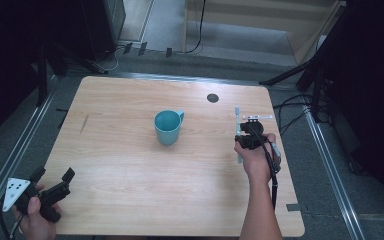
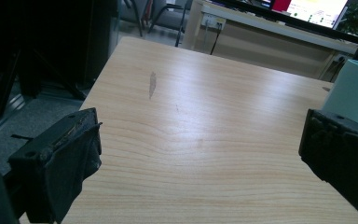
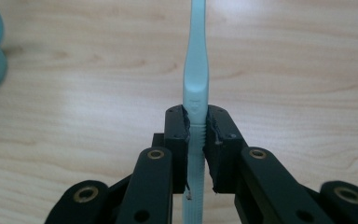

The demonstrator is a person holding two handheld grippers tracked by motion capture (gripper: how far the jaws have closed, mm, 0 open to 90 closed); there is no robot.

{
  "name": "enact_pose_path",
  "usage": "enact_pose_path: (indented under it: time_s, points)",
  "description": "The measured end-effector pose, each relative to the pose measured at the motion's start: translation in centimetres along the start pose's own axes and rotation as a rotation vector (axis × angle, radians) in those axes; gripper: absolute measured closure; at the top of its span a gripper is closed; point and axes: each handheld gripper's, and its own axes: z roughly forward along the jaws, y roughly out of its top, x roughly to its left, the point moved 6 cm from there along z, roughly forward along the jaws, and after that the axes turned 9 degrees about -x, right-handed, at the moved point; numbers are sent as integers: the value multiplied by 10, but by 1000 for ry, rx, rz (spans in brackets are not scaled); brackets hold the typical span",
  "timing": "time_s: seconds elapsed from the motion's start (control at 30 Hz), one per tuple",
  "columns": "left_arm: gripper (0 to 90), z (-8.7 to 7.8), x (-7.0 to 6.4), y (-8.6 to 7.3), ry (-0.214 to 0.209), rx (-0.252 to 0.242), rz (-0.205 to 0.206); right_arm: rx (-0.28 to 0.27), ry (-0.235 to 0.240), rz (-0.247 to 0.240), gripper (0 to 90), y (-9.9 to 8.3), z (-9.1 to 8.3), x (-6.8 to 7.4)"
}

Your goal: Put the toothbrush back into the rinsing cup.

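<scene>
- The right gripper [image 1: 246,131] is squeezed tight on a light blue toothbrush [image 1: 238,131]. In the right gripper view, both black jaws press on the handle of the toothbrush [image 3: 196,79], one on each side.
- The toothbrush sticks out past the jaws, pointing away from the hand. Its other end runs back under the gripper.
- The right hand [image 1: 256,157] holds this gripper over the wooden table [image 1: 130,170].
- A teal cup [image 1: 168,127] stands to the left of the right gripper, well apart from it. Its handle points toward that gripper.
- The left gripper [image 1: 55,182] has its jaws wide apart and nothing is between them.
- The left hand [image 1: 34,220] holds it at the near left corner of the table.
- The cup [image 2: 354,91] is ahead of the left gripper and to its right.
</scene>
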Motion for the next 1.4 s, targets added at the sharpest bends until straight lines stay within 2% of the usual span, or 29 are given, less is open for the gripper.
enact_pose_path:
  time_s: [0.03, 0.07, 0.1, 0.13, 0.17, 0.23, 0.3, 0.33, 0.37, 0.4, 0.43, 0.47, 0.7, 0.73, 0.83, 0.87, 0.9, 0.93, 0.97, 1.17, 1.23, 1.27, 1.4]
  points:
    - [0, 0, 0, 0, 0, -1, 1, -9, -1, -1, 801, 1, 0, 0]
    - [0, 0, 0, 0, 0, 1, 3, -40, 28, 64, 802, 6, -2, 3]
    - [0, 0, 0, 0, -1, 1, 4, -68, 54, 98, 801, 10, -3, 5]
    - [0, 0, 0, 0, -1, 1, 4, -68, 54, 98, 801, 10, -3, 5]
    - [0, 0, 0, 0, 0, 0, 4, -109, 64, 106, 802, 16, -5, 9]
    - [0, 0, -1, 0, 1, 0, 6, -124, 63, 105, 801, 19, -6, 10]
    - [0, 0, -1, 0, 2, 0, 7, -169, 58, 103, 801, 25, -9, 13]
    - [0, 0, -1, 0, 2, 0, 8, -225, 57, 111, 801, 32, -12, 13]
    - [0, 0, -1, 0, 2, 0, 8, -225, 57, 111, 801, 32, -12, 13]
    - [0, 0, -1, 0, 2, 0, 7, -279, 66, 132, 801, 39, -16, 15]
    - [0, 0, -1, 0, 2, 0, 7, -289, 71, 140, 802, 41, -17, 16]
    - [0, 0, -1, 0, 2, 0, 7, -289, 71, 140, 802, 41, -17, 16]
    - [0, 0, -1, 0, 2, -1, 9, -449, 132, 96, 802, 60, -28, 33]
    - [0, 0, -1, 0, 2, -1, 9, -449, 132, 96, 802, 60, -28, 33]
    - [0, 0, -1, 0, 2, 0, 9, -503, 206, 103, 802, 70, -30, 48]
    - [0, 0, -1, 0, 2, 0, 9, -503, 206, 103, 802, 70, -30, 48]
    - [0, 0, -1, 0, 1, 1, 12, -533, 224, 104, 802, 76, -33, 55]
    - [0, 0, -1, 0, 1, 1, 12, -533, 224, 104, 802, 76, -33, 55]
    - [0, 0, -1, 0, 0, 0, 13, -552, 241, 104, 802, 81, -34, 64]
    - [0, 0, -2, 0, 2, 1, 17, -604, 260, 62, 802, 93, -37, 92]
    - [0, 0, -2, 0, 1, 1, 17, -608, 266, 58, 802, 95, -37, 97]
    - [0, 0, -2, 0, 1, 2, 18, -623, 282, 40, 802, 98, -37, 108]
    - [0, 0, -2, 0, -1, 4, 21, -618, 323, 16, 802, 97, -34, 128]
